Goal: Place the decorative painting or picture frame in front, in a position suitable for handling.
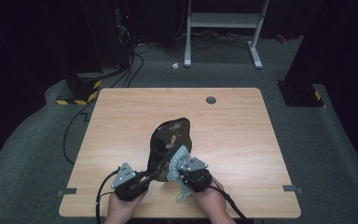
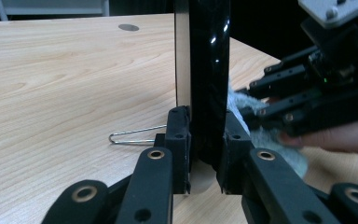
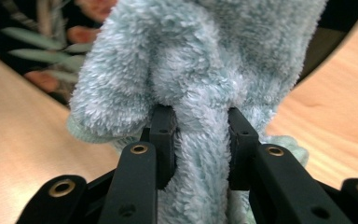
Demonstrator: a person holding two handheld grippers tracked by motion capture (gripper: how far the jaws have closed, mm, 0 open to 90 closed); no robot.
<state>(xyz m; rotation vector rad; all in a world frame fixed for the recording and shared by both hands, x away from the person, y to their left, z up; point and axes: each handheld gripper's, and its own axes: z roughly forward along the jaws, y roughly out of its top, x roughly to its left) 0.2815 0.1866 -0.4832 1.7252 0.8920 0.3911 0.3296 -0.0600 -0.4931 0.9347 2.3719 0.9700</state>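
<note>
Glossy black floral plate (image 1: pixel 170 140) tilted on edge; fluffy pale-blue cloth (image 3: pixel 200 70) against it.

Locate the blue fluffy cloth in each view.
High view: cloth low centre, against the black tray's near end.
Left gripper view: right of centre, beside the tray edge.
Right gripper view: centre, clamped in the right gripper.
Shared landmark: the black tray.

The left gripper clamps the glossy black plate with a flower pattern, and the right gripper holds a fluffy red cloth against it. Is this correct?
Not quite: the fluffy cloth is pale blue, not red, as the right gripper view shows. The left gripper does clamp the glossy black flowered plate, and the right gripper holds the cloth against it.
</note>
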